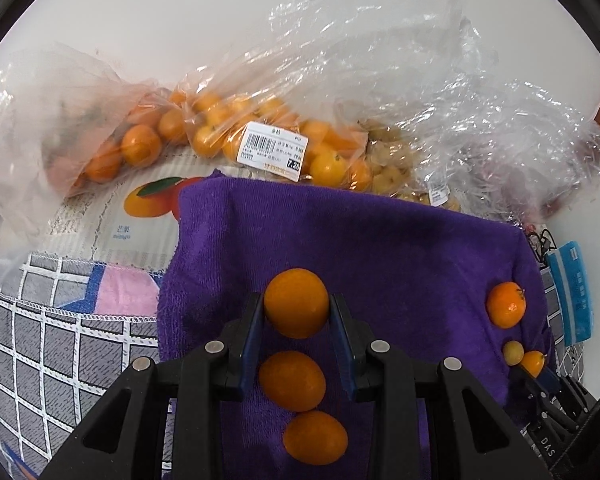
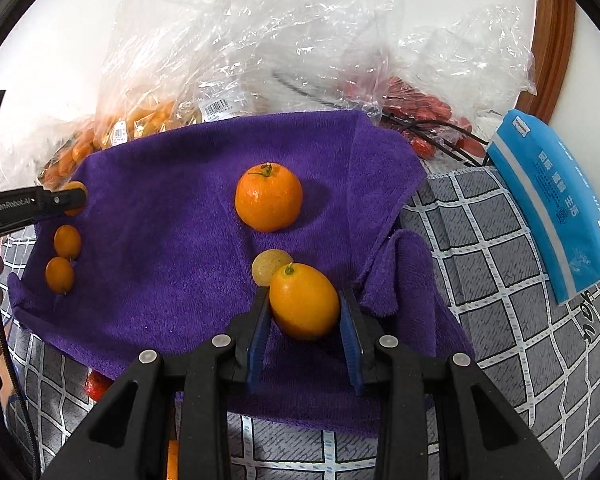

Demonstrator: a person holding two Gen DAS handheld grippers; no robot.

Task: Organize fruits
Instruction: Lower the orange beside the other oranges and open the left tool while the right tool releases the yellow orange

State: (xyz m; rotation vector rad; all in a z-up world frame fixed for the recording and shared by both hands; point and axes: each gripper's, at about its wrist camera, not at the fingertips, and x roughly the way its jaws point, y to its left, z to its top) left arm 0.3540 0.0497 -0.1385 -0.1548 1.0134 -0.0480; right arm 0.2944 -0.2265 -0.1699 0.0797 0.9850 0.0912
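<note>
A: What takes up the most room?

B: The grey checked cloth over the table, then the crumpled clear plastic bags along the back. One bag holds many small orange kumquats and bears a white price label.

A: And in front of those?

B: A purple towel spread over the checked cloth. A blue packet lies to its right in the right wrist view.

A: Where is the fruit?

B: On the towel. A round mandarin with a stalk sits near the middle. Just below it a pale yellowish fruit touches an oval kumquat.

A: Who has that kumquat?

B: The right tongs, drawn in narrowly around it, both blue pads at its sides.

A: And the left tongs?

B: The left tongs are closed narrowly on a round orange fruit, the pads pressing each side. Two loose kumquats lie on the towel below it, one behind the other.
</note>
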